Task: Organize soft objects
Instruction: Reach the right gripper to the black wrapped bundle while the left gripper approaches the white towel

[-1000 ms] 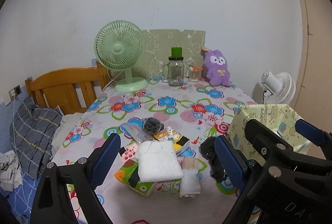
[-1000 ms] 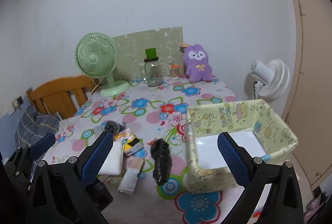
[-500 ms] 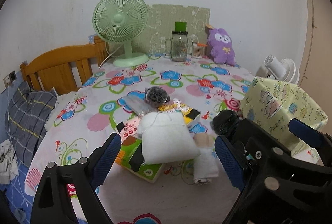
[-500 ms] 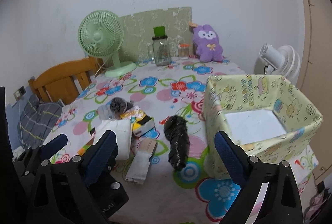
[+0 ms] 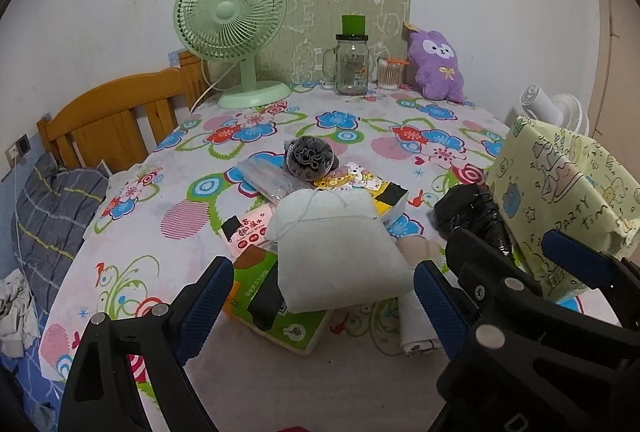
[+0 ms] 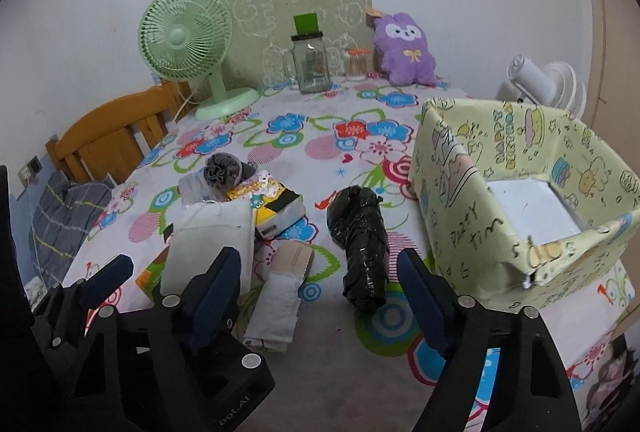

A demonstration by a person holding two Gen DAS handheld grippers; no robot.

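Note:
A pile lies on the flowered tablecloth: a white soft pad [image 5: 336,252] [image 6: 212,244] on flat tissue packs [image 5: 280,308], a grey mesh puff [image 5: 310,156] [image 6: 222,170], a rolled white cloth [image 5: 416,324] [image 6: 276,296] and a black plastic bundle [image 5: 472,212] [image 6: 362,232]. A yellow-green fabric box [image 6: 520,192] [image 5: 560,200] stands open at the right. My left gripper [image 5: 324,300] is open, just before the white pad. My right gripper [image 6: 320,296] is open, with the rolled cloth and black bundle between its fingers' lines.
A green desk fan [image 5: 232,28], a glass jar [image 5: 352,64], a toothpick pot [image 5: 390,72] and a purple plush [image 5: 438,68] stand along the far wall. A wooden bed frame [image 5: 108,120] is at the left; a white fan [image 6: 544,80] is behind the box.
Both grippers have moved forward and lower toward the pile. The objects appear larger and closer. Nothing has been taken hold of.

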